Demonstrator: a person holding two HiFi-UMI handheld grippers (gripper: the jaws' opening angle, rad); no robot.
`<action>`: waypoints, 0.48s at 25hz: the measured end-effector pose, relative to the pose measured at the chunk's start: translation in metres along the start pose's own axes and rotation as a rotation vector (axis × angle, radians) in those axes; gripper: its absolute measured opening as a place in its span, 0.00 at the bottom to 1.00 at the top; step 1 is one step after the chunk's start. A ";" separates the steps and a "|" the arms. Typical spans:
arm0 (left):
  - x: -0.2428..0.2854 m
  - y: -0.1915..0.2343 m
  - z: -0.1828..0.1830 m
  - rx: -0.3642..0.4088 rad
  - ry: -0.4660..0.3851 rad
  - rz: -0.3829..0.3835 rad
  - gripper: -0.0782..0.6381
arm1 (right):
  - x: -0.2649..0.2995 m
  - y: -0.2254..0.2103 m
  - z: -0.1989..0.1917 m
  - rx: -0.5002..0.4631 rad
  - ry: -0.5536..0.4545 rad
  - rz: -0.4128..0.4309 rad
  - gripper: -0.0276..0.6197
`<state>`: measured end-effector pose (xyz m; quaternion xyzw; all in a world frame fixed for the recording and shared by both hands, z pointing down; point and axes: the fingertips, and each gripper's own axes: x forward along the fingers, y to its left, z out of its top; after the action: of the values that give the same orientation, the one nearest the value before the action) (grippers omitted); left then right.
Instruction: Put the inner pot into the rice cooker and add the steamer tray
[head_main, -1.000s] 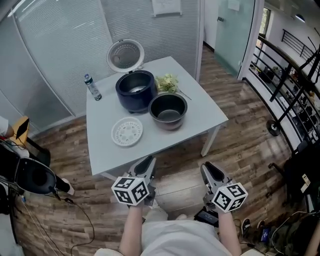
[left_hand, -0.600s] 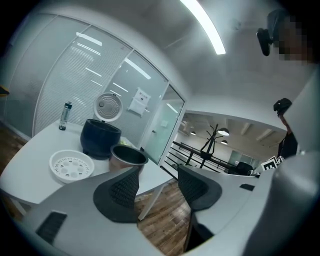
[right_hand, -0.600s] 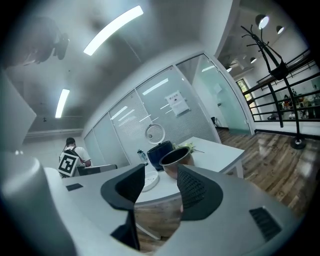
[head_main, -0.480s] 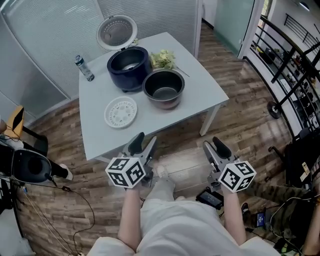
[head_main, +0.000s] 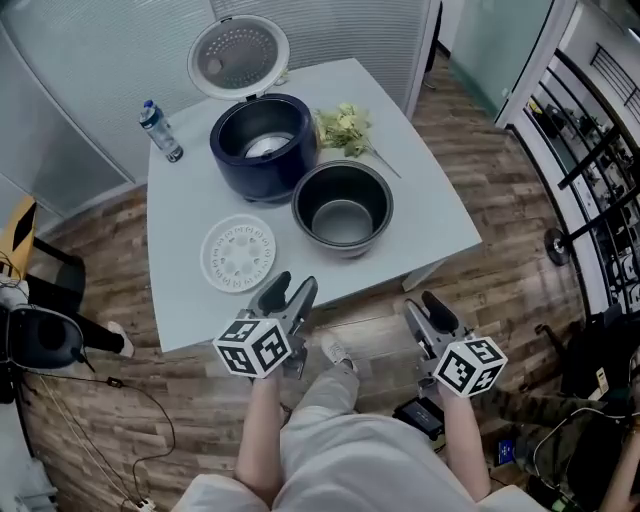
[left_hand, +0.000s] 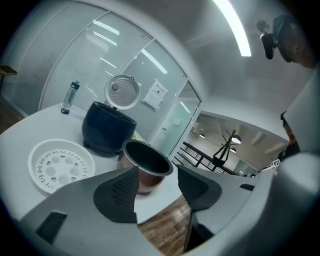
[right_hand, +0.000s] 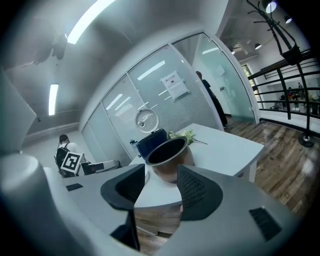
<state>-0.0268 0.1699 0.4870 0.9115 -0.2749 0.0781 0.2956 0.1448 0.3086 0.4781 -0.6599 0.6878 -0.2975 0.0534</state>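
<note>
Wooden plank flooring (head_main: 500, 270) surrounds a pale grey table (head_main: 420, 210) in the head view. On the table the dark blue rice cooker (head_main: 262, 150) stands with its round lid (head_main: 238, 55) tipped up behind it. The inner pot (head_main: 342, 207) sits upright on the tabletop just beside the cooker, toward the person, and is not inside it. The white perforated steamer tray (head_main: 238, 254) lies flat near the table's front edge, left of the pot. A water bottle (head_main: 160, 131) stands by the far left corner, and a bunch of leafy greens (head_main: 345, 128) lies beside the cooker. The left gripper (head_main: 290, 290) reaches just over the table's near edge beside the tray; the right gripper (head_main: 424, 306) hangs over the floor, off the table.

From the left gripper view, its jaws stand spread, having just been opening, with nothing clamped between them; the pot shows beyond the gap and the tray to its left.

From the right gripper view, those jaws are likewise parted after just opening, gripping nothing, with the pot ahead and the cooker behind it.
</note>
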 end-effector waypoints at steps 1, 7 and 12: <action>0.012 0.010 0.007 -0.009 0.006 0.006 0.43 | 0.017 -0.007 0.008 0.003 0.011 0.001 0.35; 0.082 0.070 0.043 -0.039 0.045 0.040 0.43 | 0.117 -0.045 0.043 -0.038 0.102 0.020 0.35; 0.123 0.099 0.058 -0.059 0.082 0.040 0.43 | 0.166 -0.074 0.056 -0.056 0.143 0.007 0.35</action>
<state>0.0206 0.0139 0.5266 0.8928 -0.2829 0.1129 0.3317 0.2149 0.1370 0.5206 -0.6358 0.7002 -0.3244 -0.0135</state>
